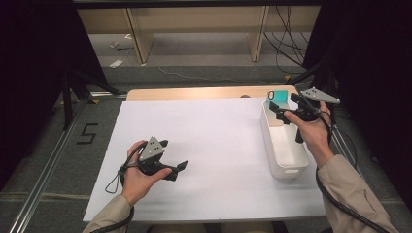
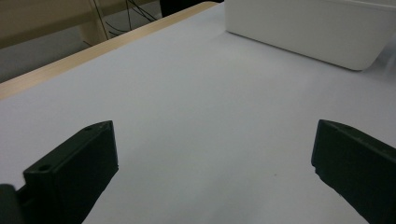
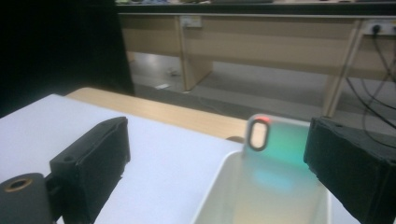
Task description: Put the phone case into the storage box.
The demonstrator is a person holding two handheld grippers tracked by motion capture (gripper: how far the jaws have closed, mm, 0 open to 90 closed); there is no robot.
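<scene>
I have the left hand [image 1: 138, 177] resting low on the white sheet [image 1: 214, 145], near its front-left part, forearm coming in from the bottom edge with a tan sleeve. The left gripper [image 1: 175, 171] lies nearly level and points to the right across the sheet; in the left gripper view its two black jaws stand wide apart over bare white surface, with nothing between them.

My right hand [image 1: 313, 128] is raised over the far end of the white bin [image 1: 286, 170], which sits along the right side of the sheet, its long axis running away from me. The wrist is bent so that the right gripper [image 1: 282, 108] points left and away, hovering above the bin's far rim. Its jaws are spread wide and grip nothing.

Between and beyond those jaws, in the right gripper view, a teal card [image 3: 280, 154] with an oval hole near its top leans up against the inside of the bin's far wall, its lower part inside the bin. I think it is a thin translucent plastic tag, though the blur leaves that uncertain. A small red mark shows at the top of the oval; I can read no print on it.

On the floor left of the table a black figure "5" [image 1: 87, 133] is taped down
</scene>
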